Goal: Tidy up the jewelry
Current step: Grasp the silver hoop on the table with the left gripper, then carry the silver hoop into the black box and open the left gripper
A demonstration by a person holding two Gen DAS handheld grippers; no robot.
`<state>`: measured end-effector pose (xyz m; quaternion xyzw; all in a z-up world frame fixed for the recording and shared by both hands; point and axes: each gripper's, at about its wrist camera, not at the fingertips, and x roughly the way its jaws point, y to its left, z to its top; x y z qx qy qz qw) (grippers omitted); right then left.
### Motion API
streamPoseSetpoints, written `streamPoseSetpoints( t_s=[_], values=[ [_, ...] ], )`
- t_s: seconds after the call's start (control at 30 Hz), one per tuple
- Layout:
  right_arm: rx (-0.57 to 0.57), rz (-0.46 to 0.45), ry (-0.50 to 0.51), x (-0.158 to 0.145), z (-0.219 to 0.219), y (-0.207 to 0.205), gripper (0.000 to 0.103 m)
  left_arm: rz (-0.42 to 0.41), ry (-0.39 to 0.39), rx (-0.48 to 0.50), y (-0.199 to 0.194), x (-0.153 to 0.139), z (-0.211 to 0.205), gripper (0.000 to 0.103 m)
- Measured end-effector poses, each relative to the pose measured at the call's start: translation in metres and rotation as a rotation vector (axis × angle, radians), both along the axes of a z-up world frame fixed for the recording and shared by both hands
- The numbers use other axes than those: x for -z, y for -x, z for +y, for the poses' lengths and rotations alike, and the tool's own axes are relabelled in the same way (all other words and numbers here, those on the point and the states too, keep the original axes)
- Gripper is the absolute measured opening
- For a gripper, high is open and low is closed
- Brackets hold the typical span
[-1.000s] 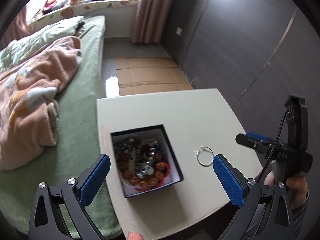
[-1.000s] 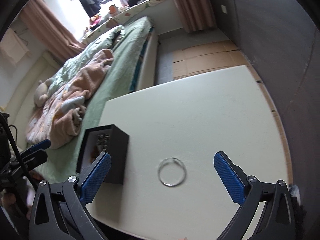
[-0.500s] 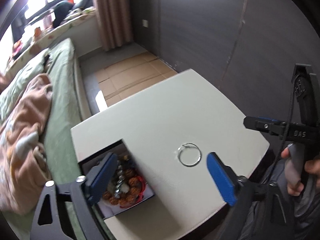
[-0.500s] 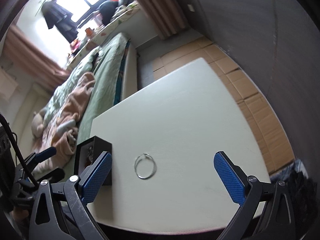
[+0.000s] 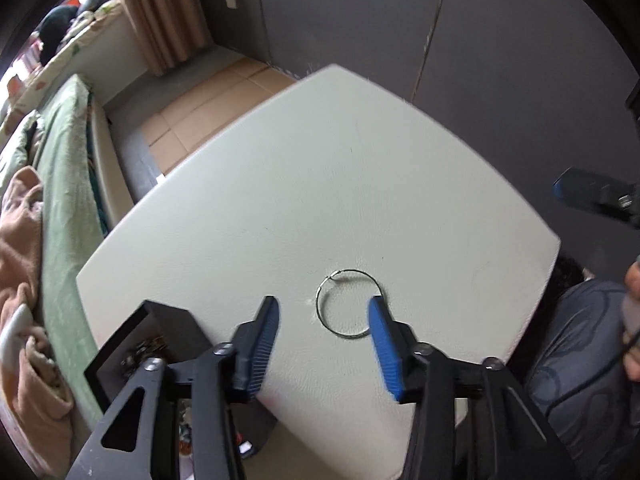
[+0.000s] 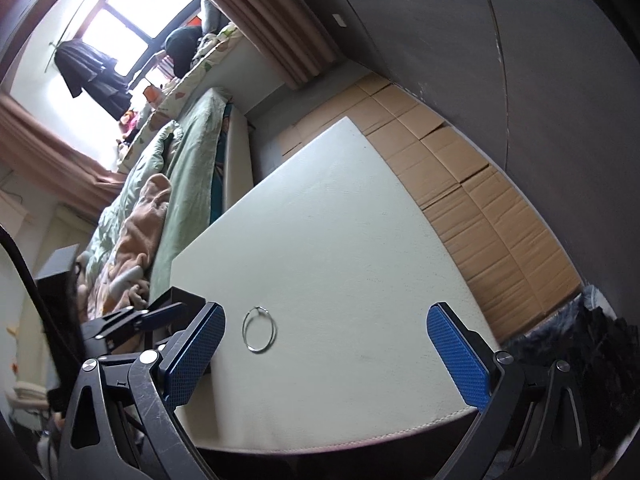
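framing hoop earring [image 5: 347, 303], left tool [image 5: 324, 334]

1. Daylight came from the window [image 6: 116, 20], blown out to white.
2. The table [image 5: 320, 184] was evenly, softly lit; shadows were faint.
3. Fisheye bending and dark vignetting marked the edges.
4. The left view was slightly blurred.

The left tongs [image 5: 323, 320] reach forward and tilt downward, their blue pads parted with a moderate gap and nothing between them. The right tongs [image 6: 326, 334] are spread much wider, also empty, held low off to the right side.
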<state>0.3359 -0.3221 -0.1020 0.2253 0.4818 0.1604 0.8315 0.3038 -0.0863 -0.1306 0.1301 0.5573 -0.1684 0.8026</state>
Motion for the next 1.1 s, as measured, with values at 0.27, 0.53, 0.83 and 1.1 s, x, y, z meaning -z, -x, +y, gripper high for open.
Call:
streamPoseSetpoints(
  t_s=[0.27,0.53,0.83,1.1],
  values=[
    [-0.014,0.018,-0.047,0.006,-0.006,-0.003,0.103,0.058,-0.073,0.047,-0.017,0.031,-0.018,0.034],
    [0.019,0.063,-0.1,0.018,-0.014,-0.012,0.103,0.079,-0.076,0.025,-0.034,0.047,-0.018,0.027],
    [0.01,0.073,-0.116,0.022,-0.013,-0.014,0.103,0.066,-0.013,0.001,-0.031,0.046,-0.015,0.002],
    [-0.006,0.064,-0.089,0.021,-0.005,-0.014,0.103,0.048,0.046,-0.057,-0.028,0.028,-0.001,0.001]
  ],
)
